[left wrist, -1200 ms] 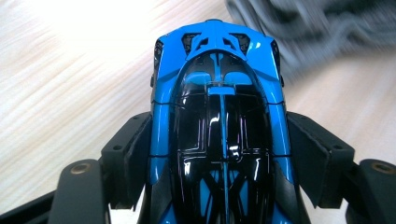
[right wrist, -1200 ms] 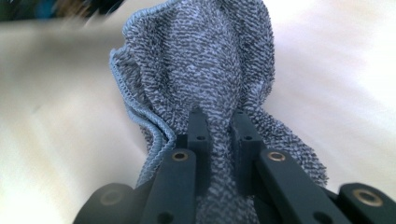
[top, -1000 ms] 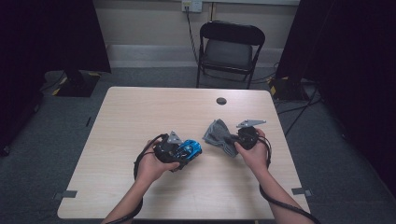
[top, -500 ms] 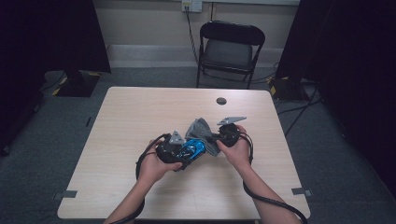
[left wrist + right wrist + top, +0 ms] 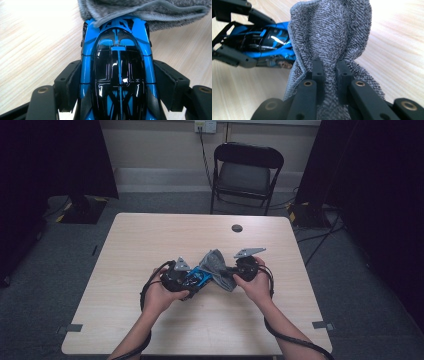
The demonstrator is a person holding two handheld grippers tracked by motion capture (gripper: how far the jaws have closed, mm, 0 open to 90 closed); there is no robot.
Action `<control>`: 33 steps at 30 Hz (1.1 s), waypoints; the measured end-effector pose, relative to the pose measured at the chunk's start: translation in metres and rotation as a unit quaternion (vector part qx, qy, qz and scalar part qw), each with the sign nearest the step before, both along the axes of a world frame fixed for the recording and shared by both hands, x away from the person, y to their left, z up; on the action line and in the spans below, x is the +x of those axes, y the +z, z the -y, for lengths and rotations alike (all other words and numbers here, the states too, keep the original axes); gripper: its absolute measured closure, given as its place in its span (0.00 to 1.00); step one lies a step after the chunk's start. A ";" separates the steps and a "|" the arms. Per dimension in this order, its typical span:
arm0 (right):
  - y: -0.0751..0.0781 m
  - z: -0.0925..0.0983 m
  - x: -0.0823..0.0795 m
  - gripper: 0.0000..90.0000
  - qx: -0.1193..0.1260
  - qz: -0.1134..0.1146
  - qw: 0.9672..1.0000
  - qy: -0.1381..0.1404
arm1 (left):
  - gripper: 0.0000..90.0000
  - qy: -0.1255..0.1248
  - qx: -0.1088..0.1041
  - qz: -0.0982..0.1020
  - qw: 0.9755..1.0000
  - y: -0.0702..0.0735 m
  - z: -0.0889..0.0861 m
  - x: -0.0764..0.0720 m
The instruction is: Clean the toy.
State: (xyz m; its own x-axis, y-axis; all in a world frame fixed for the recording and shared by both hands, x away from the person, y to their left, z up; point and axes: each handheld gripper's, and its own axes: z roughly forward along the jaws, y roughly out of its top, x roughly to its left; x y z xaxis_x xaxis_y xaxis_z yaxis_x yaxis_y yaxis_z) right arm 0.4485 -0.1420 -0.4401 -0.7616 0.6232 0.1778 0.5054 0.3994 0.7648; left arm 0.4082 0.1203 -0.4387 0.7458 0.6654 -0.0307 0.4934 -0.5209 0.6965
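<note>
Since a second ago, the grey terry cloth point(image 5: 216, 265), pinched tight in the right gripper point(image 5: 329, 75), has travelled leftward onto the glossy blue-and-black toy car point(image 5: 117, 70). That car sits clamped between the left gripper's point(image 5: 117, 82) jaws, mid-table. Around the car, the light wooden table point(image 5: 150, 240) lies bare to every edge.

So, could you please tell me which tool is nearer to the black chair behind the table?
Right. The right tool, clamping the grey cloth, sits closer below the chair; the left tool, gripping the blue toy car, is farther left.
</note>
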 end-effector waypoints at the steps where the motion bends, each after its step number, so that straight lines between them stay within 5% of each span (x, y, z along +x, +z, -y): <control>1: -0.001 0.000 -0.001 0.90 0.000 0.000 1.000 0.001 | 0.31 0.002 0.001 0.005 1.000 0.000 -0.001 0.000; 26: -0.003 0.003 -0.025 0.90 0.008 -0.015 0.999 0.047 | 0.31 0.033 -0.002 0.012 0.999 0.000 -0.017 0.005; 33: -0.002 0.014 -0.024 0.90 0.009 -0.019 0.999 0.038 | 0.31 0.038 -0.011 0.013 0.999 0.003 -0.021 0.005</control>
